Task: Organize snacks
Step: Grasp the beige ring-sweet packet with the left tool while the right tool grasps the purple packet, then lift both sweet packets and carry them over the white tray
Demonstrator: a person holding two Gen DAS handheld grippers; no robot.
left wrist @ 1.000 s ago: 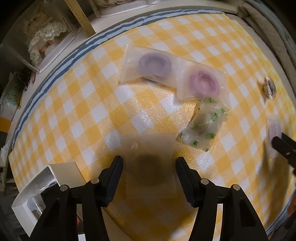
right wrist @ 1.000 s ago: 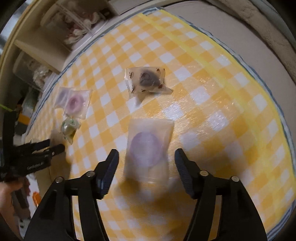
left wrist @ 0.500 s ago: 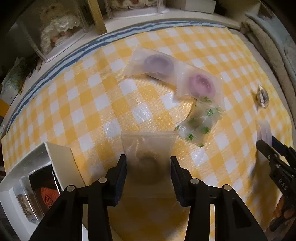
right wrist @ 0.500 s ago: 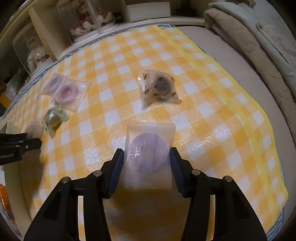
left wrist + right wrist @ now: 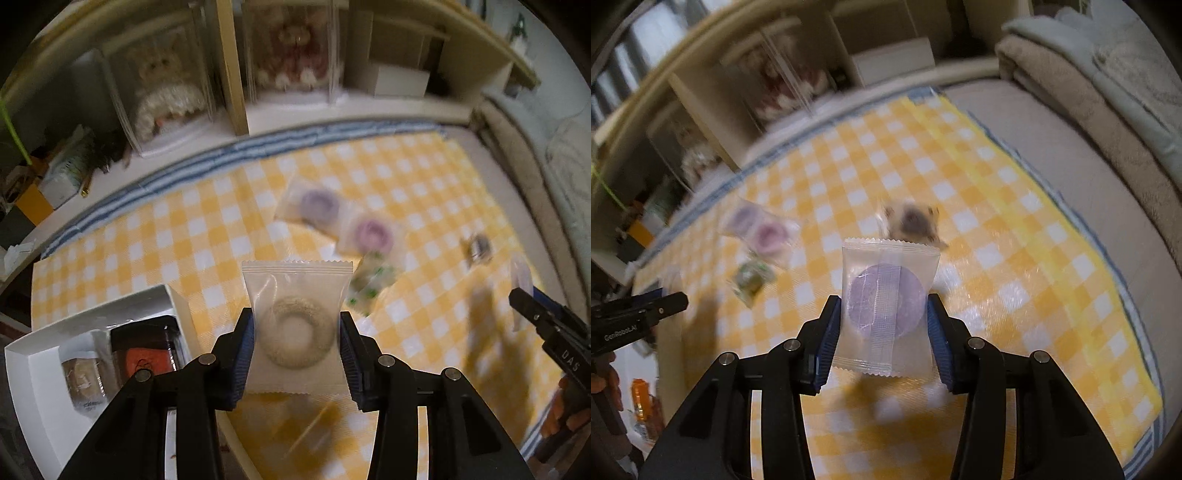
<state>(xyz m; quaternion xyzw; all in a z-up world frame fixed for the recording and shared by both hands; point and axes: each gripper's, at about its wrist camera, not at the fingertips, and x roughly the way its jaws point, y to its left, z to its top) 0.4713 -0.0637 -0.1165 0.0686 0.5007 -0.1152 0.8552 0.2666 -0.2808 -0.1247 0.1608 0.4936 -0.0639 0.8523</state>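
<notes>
My left gripper [image 5: 295, 343] is shut on a clear packet with a beige ring snack [image 5: 297, 332], held above the yellow checked cloth [image 5: 184, 236]. My right gripper [image 5: 884, 332] is shut on a clear packet with a purple round snack [image 5: 886, 304], also lifted off the cloth. A white box [image 5: 44, 373] with several packed snacks sits at the lower left of the left wrist view. Two purple and pink ring packets [image 5: 343, 223], a green-dotted packet [image 5: 371, 286] and a dark snack packet [image 5: 910, 221] lie on the cloth.
Shelves with dolls in clear cases [image 5: 166, 92] stand behind the table. Folded blankets [image 5: 1108, 74] lie at the right. The right gripper shows in the left wrist view [image 5: 546, 328], and the left gripper in the right wrist view [image 5: 639, 314].
Both grippers closed on their packets and lifted them off the cloth. Both views have tilted up toward the shelves.
</notes>
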